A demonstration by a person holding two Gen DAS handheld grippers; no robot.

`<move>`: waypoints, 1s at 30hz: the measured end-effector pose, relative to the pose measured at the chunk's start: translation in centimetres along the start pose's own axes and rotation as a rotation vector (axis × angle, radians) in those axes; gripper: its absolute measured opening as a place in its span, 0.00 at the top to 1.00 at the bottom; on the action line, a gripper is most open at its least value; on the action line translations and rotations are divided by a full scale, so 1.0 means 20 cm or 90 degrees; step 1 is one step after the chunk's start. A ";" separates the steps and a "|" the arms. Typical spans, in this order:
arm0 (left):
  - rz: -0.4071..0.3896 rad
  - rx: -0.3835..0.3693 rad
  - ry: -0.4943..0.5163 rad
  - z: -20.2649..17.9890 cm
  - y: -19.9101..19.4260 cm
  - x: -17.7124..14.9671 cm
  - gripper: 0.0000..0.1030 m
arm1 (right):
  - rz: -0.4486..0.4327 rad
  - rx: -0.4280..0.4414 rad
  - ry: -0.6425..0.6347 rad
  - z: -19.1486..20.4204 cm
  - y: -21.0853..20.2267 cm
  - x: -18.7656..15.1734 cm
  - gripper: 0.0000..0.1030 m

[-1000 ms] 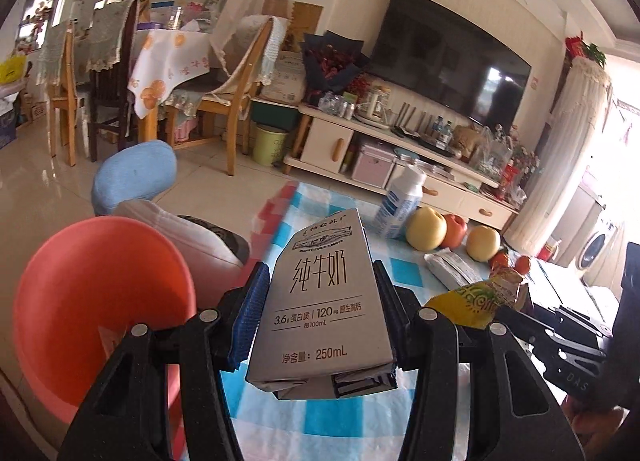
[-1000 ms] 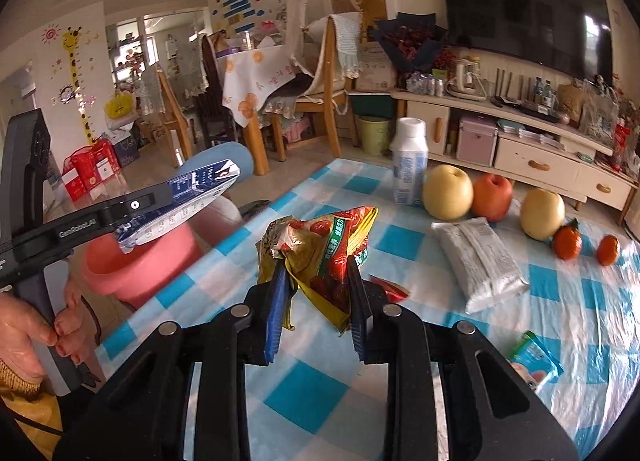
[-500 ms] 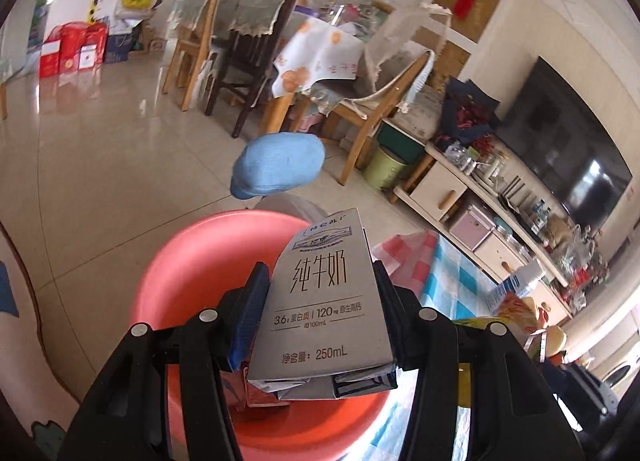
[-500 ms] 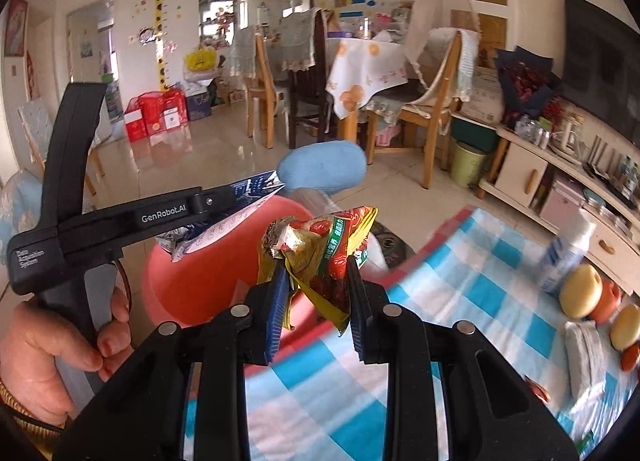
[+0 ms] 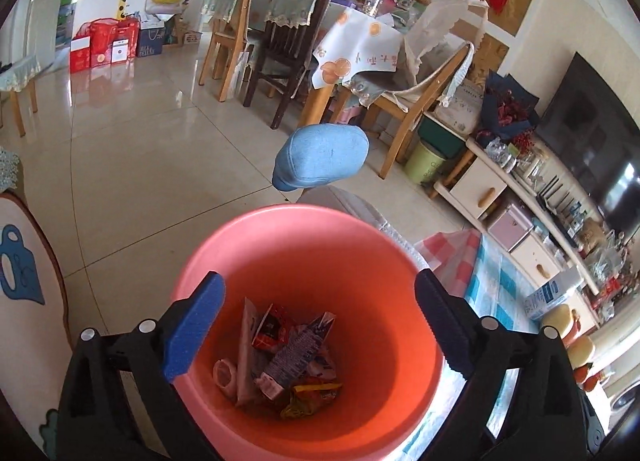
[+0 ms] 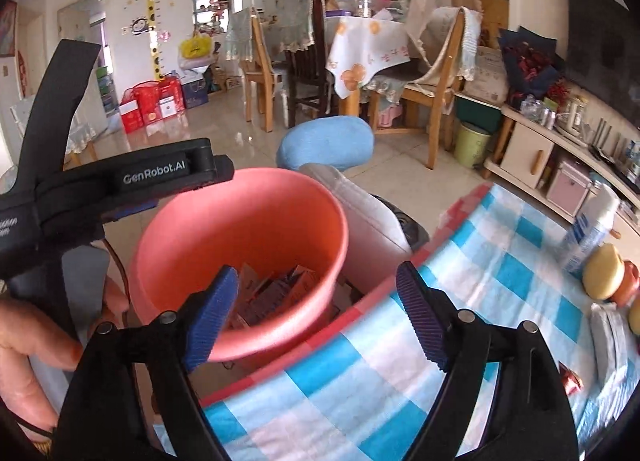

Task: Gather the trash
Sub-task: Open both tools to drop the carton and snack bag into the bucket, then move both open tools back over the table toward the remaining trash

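Note:
A pink plastic bucket (image 5: 360, 253) (image 6: 312, 221) stands beside the table's left end. In its bottom lie the milk carton (image 5: 294, 353), a yellow snack wrapper (image 5: 316, 395) and several other wrappers. My left gripper (image 5: 316, 325) hangs right over the bucket's mouth, its jaws opening wide with nothing between them. My right gripper (image 6: 318, 317) is over the table's corner at the bucket's near rim, its jaws also opening and empty. In the right wrist view the left gripper's black body (image 6: 120, 185) and the hand holding it sit at the left.
The table has a blue and white checked cloth (image 6: 500, 261). On it to the right stand a white bottle (image 6: 588, 229), fruit (image 6: 602, 277) and a tissue pack (image 6: 612, 345). A blue padded stool (image 5: 324, 157) stands past the bucket. Dining chairs and a TV cabinet lie further back.
Both grippers swung left from the table to the bucket and opened. The milk carton left the left gripper and the snack wrapper left the right; both now lie in the bucket.

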State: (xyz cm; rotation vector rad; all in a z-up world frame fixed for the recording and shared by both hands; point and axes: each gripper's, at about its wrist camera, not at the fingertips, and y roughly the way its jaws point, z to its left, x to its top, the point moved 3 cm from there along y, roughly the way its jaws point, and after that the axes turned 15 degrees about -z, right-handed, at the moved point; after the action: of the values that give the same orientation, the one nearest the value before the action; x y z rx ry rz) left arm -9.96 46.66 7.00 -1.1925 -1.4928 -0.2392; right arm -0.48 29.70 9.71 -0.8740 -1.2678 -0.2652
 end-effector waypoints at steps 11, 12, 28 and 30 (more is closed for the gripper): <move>0.004 -0.003 0.165 -0.31 -0.05 -0.11 0.08 | 0.031 -0.088 0.007 -0.16 -0.24 -0.20 0.14; 0.000 -0.008 0.179 -0.35 -0.06 -0.12 0.08 | 0.033 -0.094 0.006 -0.18 -0.26 -0.21 0.13; -0.027 -0.062 0.282 -0.67 -0.19 -0.25 0.07 | 0.034 -0.161 0.000 -0.35 -0.57 -0.36 0.11; -0.030 -0.068 0.293 -0.70 -0.21 -0.27 0.07 | 0.034 -0.168 -0.005 -0.36 -0.60 -0.37 0.10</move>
State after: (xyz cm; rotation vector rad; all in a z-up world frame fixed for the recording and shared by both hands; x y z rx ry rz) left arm -5.30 31.94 8.93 -1.0954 -1.1142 -0.5897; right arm -5.10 14.78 7.75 -1.1330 -1.2315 -0.3941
